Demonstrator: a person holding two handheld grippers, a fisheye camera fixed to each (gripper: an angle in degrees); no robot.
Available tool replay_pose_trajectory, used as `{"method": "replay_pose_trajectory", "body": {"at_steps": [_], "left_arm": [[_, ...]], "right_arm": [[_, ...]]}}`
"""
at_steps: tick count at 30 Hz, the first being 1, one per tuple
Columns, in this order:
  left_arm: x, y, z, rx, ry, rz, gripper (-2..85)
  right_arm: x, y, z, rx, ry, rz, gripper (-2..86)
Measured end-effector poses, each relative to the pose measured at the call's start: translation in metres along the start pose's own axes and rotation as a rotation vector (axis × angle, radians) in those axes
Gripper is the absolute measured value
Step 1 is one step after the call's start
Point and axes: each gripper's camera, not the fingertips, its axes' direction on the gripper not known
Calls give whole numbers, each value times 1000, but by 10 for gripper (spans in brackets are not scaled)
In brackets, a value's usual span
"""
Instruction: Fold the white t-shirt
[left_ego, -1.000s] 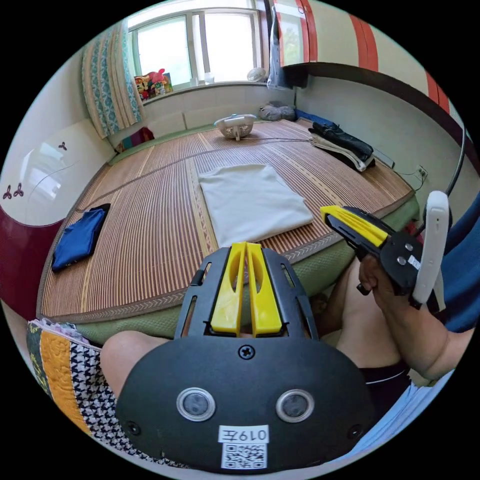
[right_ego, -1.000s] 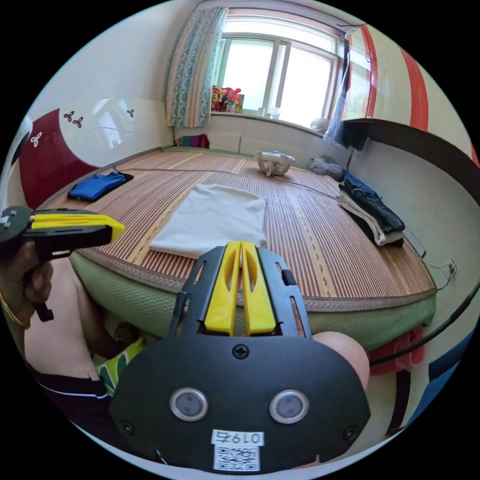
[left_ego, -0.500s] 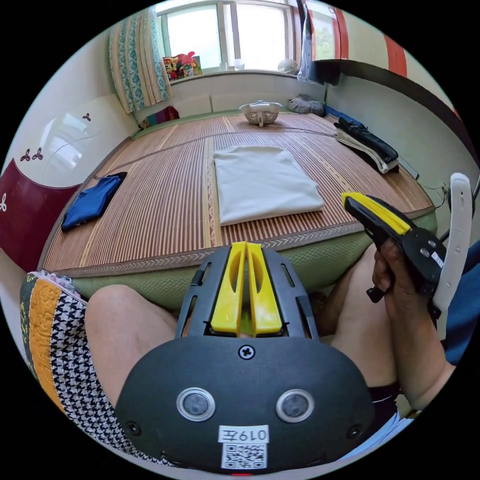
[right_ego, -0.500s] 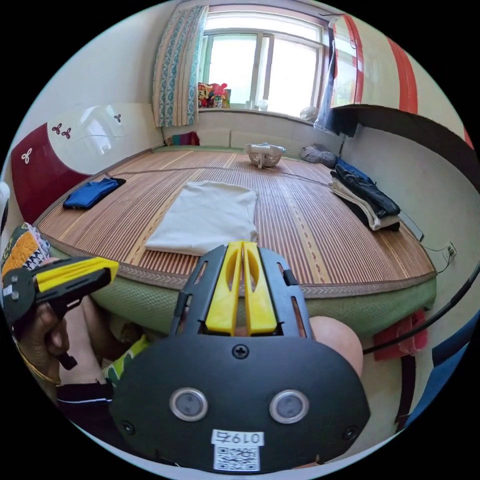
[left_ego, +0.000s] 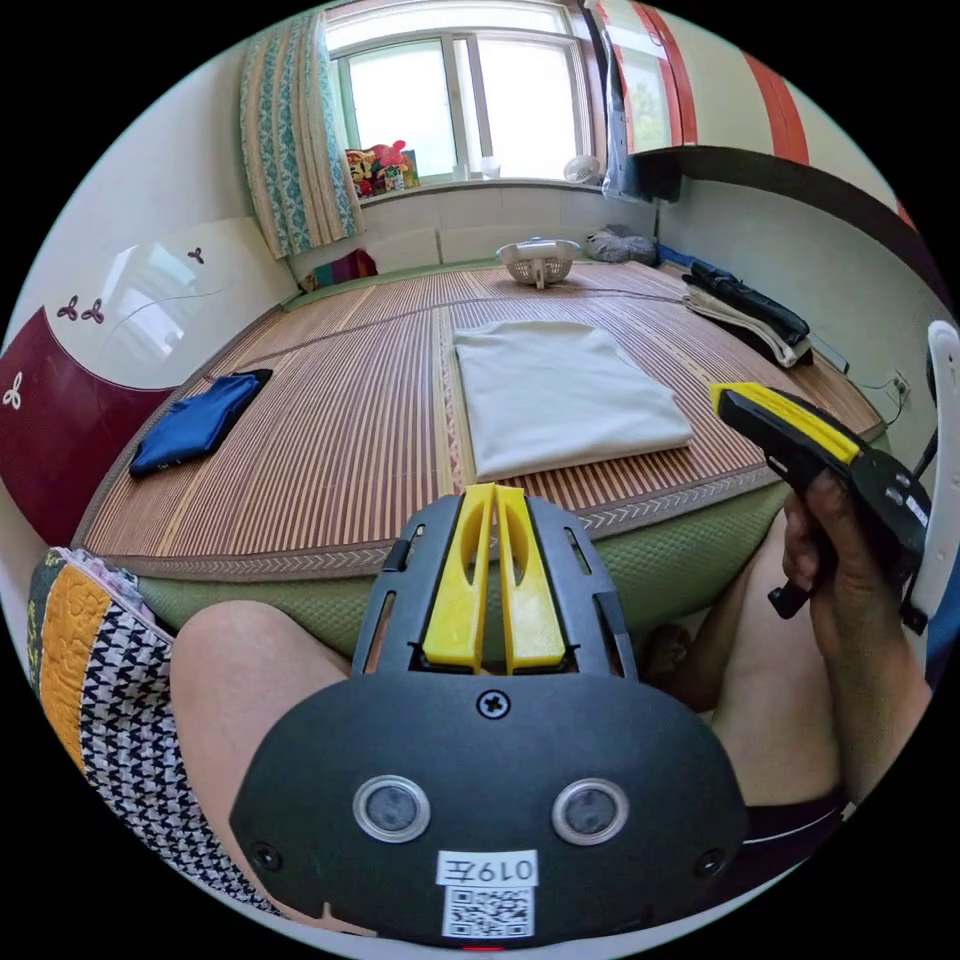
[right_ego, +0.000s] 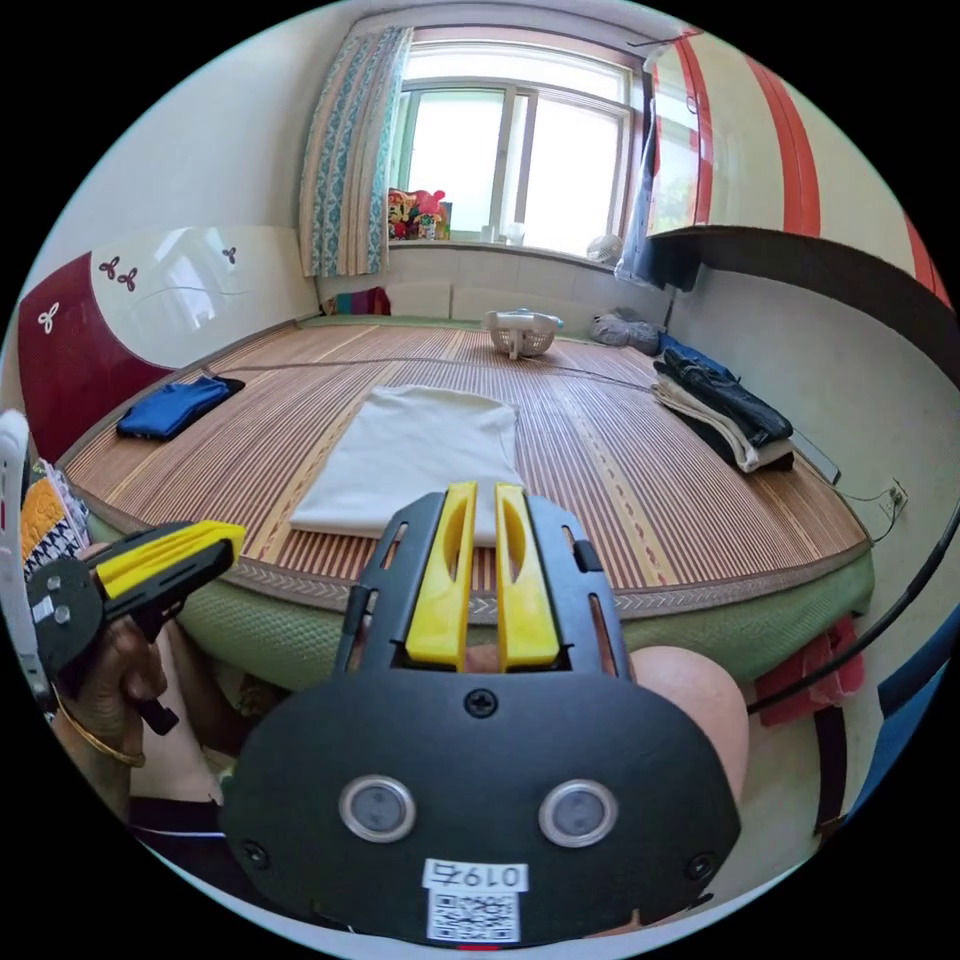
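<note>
The white t-shirt (left_ego: 565, 395) lies folded into a flat rectangle on the striped bamboo mat (left_ego: 330, 440), near its front edge. My left gripper (left_ego: 493, 492) hovers over a person's knee in front of the mat, short of the shirt, its yellow jaws shut on nothing. In the right gripper view the shirt (right_ego: 415, 460) lies just beyond my right gripper (right_ego: 485, 490), whose jaws stand a little apart and empty. A hand holds each gripper. The right gripper (left_ego: 775, 420) enters the left gripper view from the right, and the left gripper (right_ego: 175, 555) enters the right gripper view from the left.
A folded blue garment (left_ego: 195, 425) lies at the mat's left. A white fan (left_ego: 538, 260) stands at the back. Dark and pale clothes (left_ego: 750, 310) are piled along the right wall. A green padded edge (left_ego: 680, 560) borders the mat. A patterned quilt (left_ego: 90, 640) lies by the knee.
Both cameras have drifted and tilted, so the room sits differently in the views. The right gripper's jaws have parted a little. The shirt lies as before.
</note>
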Motion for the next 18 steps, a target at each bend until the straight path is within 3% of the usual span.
{"method": "replay_pose_trajectory", "body": {"at_steps": [18], "left_arm": [[-60, 0, 35, -103, 100, -72, 10]], "right_arm": [[10, 7, 51, -129, 19, -35, -10]]}}
